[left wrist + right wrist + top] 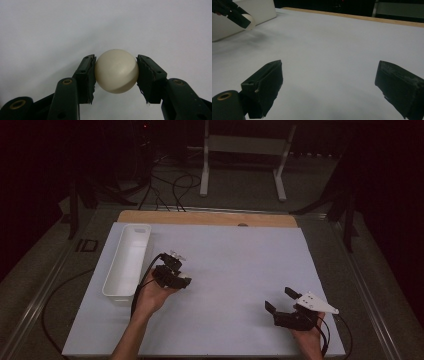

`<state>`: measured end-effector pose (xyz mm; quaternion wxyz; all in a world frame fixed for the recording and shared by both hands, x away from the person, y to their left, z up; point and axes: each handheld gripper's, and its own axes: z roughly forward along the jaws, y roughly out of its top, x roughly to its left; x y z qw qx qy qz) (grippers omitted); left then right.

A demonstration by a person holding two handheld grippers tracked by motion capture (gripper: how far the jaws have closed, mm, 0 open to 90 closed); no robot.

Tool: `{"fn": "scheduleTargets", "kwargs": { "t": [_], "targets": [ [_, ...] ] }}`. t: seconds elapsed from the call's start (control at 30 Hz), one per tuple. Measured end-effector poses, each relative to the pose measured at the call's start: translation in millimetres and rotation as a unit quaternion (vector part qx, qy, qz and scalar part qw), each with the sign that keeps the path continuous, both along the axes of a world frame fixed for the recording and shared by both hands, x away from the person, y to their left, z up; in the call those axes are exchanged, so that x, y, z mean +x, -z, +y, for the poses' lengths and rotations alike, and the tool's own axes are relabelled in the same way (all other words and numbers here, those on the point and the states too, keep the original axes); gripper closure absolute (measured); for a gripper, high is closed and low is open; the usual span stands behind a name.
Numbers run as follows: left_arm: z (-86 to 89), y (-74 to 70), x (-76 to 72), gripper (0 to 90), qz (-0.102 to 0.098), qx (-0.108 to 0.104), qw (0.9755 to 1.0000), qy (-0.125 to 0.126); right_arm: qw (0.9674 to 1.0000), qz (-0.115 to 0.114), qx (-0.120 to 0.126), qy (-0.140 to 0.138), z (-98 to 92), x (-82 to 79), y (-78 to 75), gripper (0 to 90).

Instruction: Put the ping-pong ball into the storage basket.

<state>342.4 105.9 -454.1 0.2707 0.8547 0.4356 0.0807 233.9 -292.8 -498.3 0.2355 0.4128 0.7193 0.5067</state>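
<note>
Dark room, cables on the floor and a white frame (245,150) standing behind the bench (240,265). Bench top is a plain white sheet with a wood strip (207,218) along the far edge. White bin (128,260) sits lengthwise near the left edge; inside looks bare as far as the high view shows. Left tool (181,277) just right of the bin, pinching a cream ball (116,71) between both pads, ball off the sheet. Right tool (280,299) near the front right corner, well apart from the bin, jaws spread wide with nothing between them.
</note>
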Motion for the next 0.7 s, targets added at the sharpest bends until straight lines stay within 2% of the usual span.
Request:
{"fn": "scheduleTargets", "kwargs": {
  "t": [0.7],
  "targets": [
    [6.4,-6.7,-4.2,51.4,-0.005,-0.010,0.9999,-0.002,1.0000,-0.001,0.001,0.000,-0.7,0.0,-0.1,7.3]
  ]
}}
